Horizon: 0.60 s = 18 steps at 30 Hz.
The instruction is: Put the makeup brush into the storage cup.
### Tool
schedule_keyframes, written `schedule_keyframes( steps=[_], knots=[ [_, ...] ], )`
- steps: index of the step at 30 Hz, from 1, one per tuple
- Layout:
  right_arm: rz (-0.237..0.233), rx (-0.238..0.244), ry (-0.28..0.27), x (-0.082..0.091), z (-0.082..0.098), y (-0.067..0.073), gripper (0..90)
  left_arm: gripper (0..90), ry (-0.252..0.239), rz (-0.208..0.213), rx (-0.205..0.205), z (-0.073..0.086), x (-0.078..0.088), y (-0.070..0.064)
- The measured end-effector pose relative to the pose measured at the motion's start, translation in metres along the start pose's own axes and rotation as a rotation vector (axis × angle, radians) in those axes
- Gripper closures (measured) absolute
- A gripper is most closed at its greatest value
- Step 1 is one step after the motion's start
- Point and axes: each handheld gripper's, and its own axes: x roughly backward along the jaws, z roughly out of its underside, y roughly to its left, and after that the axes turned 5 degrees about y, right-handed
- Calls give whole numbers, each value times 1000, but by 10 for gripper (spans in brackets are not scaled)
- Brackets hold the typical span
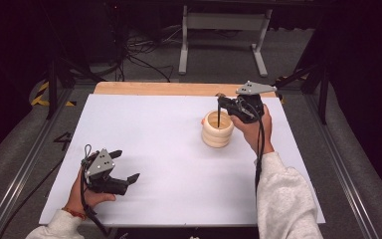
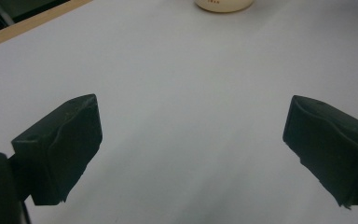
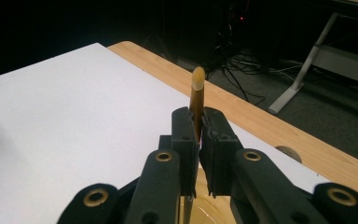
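My left gripper (image 1: 124, 167) is sitting near the front left of the white table sheet (image 1: 154, 149), jaws spread wide with nothing between them; in the left gripper view both black pads (image 2: 58, 149) are framing bare sheet, with the holder's base at the top edge, well apart.

Farther out, my right gripper (image 1: 222, 103) is hanging above the cream ribbed round wooden holder (image 1: 217, 129), jaws squeezed tight on a thin dark brown stick with a pale rounded tip (image 3: 197, 100). In the right gripper view the stick is rising upright between the pads, pale tip up; in the high view its lower end is dipping into the holder's open mouth.

I am judging the step as lowering the stick into the holder. To do it well I am keeping the stick upright, centring it over the mouth and away from the rim, coming straight down, and letting go only once the lower end is resting inside. Going in tilted could nudge the holder or tip it.

Count: one stick, one holder, two grippers, one white sheet, and one bare wooden table edge (image 1: 159, 88) beyond it.
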Motion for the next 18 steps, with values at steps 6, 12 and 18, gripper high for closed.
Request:
schedule_keyframes(
  steps=[6,12,18],
  knots=[
    [-5,-11,7,-4,7,-1,843,54,3,0,3,0,0,-1],
    [-3,-12,11,-7,12,-1,842,54,5,0,2,0,-1,0],
    [-7,-20,21,-10,18,-2,842,53,11,1,-4,0,-2,-1]
  ],
)
